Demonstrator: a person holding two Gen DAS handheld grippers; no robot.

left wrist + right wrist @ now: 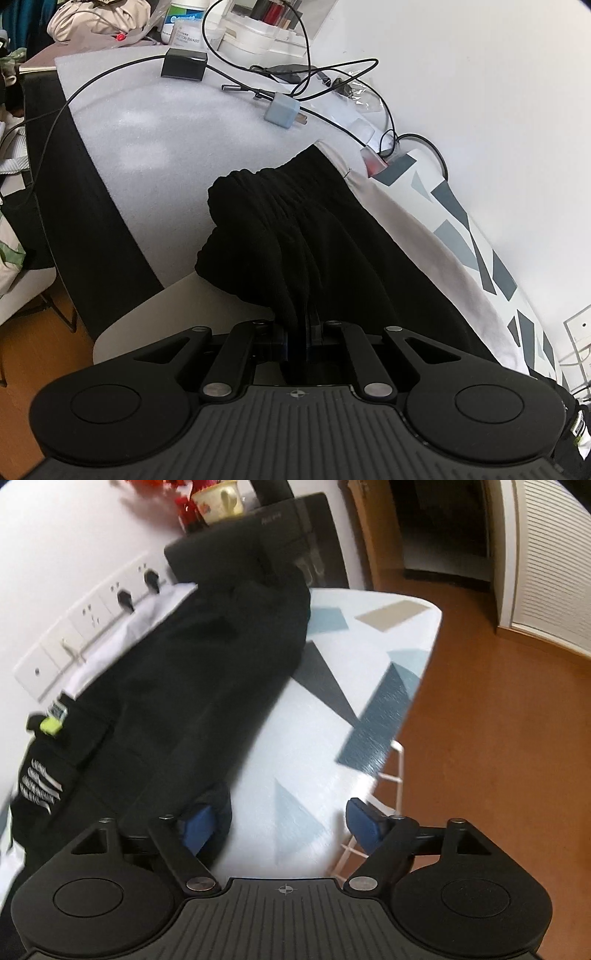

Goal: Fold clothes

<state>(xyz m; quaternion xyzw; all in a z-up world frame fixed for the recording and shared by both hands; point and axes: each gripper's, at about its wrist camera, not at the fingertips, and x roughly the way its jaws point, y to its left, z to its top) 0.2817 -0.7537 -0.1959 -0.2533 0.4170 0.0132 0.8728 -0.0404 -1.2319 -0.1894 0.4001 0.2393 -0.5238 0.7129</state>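
A pair of black trousers (pixel 317 236) lies along the table, its gathered elastic waistband (pixel 258 184) bunched toward the far end. My left gripper (pixel 300 338) is shut on a fold of this black cloth, which rises straight out from between its fingers. In the right wrist view the same trousers (pixel 192 657) stretch away to the left, with a pocket bearing white print and a lime tag (pixel 51 725). My right gripper (pixel 286 821) is open over the patterned table cover (pixel 325 738), and its left blue pad (pixel 197 825) sits at the cloth's edge.
Black cables (pixel 258 70), a black box (pixel 184 64), a blue plug adapter (pixel 282 108) and jars crowd the grey foam sheet (pixel 166 122) at the far end. A wall socket strip (pixel 92 616) runs beside the trousers. The table's right edge (pixel 417 686) drops to a brown floor.
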